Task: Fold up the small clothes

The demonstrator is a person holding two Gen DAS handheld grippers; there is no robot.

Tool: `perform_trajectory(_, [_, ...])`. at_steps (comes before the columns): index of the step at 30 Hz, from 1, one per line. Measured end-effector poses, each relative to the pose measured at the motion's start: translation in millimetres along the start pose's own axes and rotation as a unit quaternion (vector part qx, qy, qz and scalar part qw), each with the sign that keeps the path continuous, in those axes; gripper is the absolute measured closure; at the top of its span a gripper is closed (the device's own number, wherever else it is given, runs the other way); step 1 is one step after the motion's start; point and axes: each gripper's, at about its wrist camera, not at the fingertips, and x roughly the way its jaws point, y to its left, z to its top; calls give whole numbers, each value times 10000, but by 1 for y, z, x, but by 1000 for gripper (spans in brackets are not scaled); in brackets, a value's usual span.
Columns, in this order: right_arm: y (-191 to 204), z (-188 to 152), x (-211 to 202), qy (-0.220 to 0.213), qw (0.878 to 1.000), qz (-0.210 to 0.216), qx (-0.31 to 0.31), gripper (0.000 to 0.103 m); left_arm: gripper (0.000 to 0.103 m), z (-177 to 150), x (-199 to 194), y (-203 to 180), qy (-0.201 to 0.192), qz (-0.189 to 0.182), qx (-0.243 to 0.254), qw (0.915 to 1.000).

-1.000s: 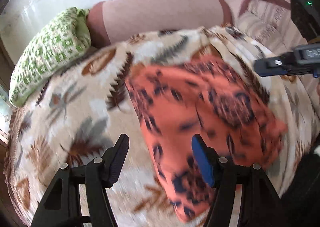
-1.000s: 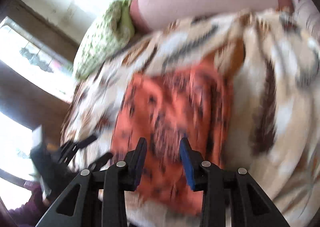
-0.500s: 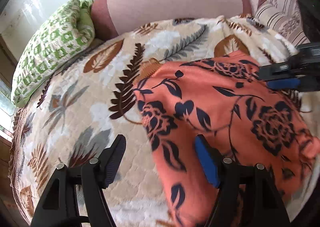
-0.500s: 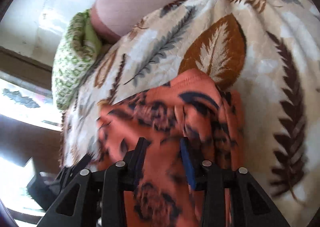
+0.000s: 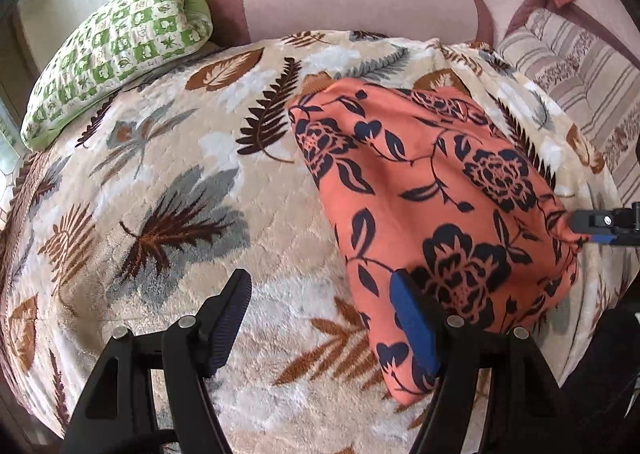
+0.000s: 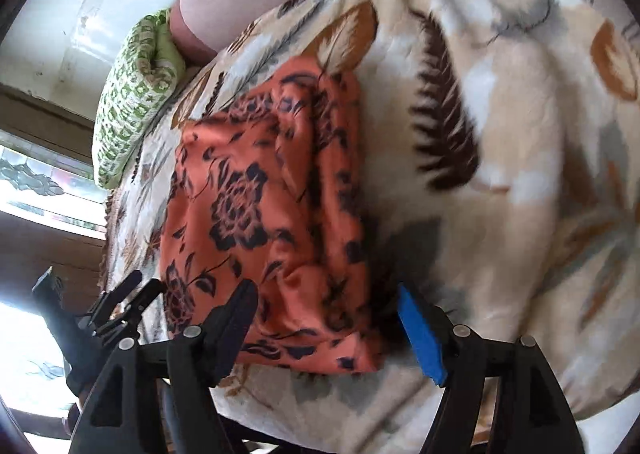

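Fingers: left [image 5: 320, 318] wide, right [image 6: 326, 324] wide, both empty | orange floral garment [image 5: 432, 206] folded on leaf blanket [image 5: 168, 182], just ahead of both

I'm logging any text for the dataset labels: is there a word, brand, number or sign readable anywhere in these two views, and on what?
None can be read.
Orange floral garment: print only, no label showing.
Leaf-pattern blanket: no lettering.
Green checked pillow: small leaf and flower motifs, no words.
Left tool and right tool: no markings visible.
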Motion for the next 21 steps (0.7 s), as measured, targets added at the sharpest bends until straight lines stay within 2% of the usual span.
perform_trajectory(1, [7, -1, 2, -72, 9997, -134, -164, 30, 31, -1, 0, -1, 2, 28, 44, 10000])
perform_trajectory(2, [14, -3, 5, -56, 9991, -298, -309, 51, 31, -2, 0, -1, 2, 43, 68, 10000])
perform_trajectory(3, [21, -4, 10, 101, 9974, -536, -465, 83, 31, -3, 0, -1, 6, 70, 74, 9999])
perform_trajectory(4, [28, -6, 8, 86, 9960, -681, -580, 83, 31, -5, -1, 0, 9, 78, 79, 9999])
perform_trajectory(7, [55, -16, -18, -351, 9890, -928, -1101, 87, 31, -8, -3, 6, -3, 177, 135, 9998])
perform_trajectory(11, [74, -33, -51, -510, 9882, -653, -1292, 87, 31, -8, -10, 19, -119, 203, 15, 9997])
perform_trajectory(13, [65, -39, -43, -430, 9896, -723, -1166, 87, 31, -4, -12, 20, -224, 175, -28, 9996])
perform_trajectory(15, [47, -34, -12, -257, 9928, -799, -860, 86, 31, -1, -4, 14, -142, 177, 40, 9997])
perform_trajectory(17, [23, -34, 16, 56, 9951, -811, -564, 79, 31, -1, 12, 1, 5, 237, 259, 9994])
perform_trajectory(19, [13, -35, 14, 34, 9985, -470, -264, 73, 30, -4, 19, -10, -31, 532, 531, 9972])
perform_trajectory(21, [13, -31, -6, 38, 9988, -419, -262, 71, 31, -3, 15, -9, -84, 544, 561, 9969])
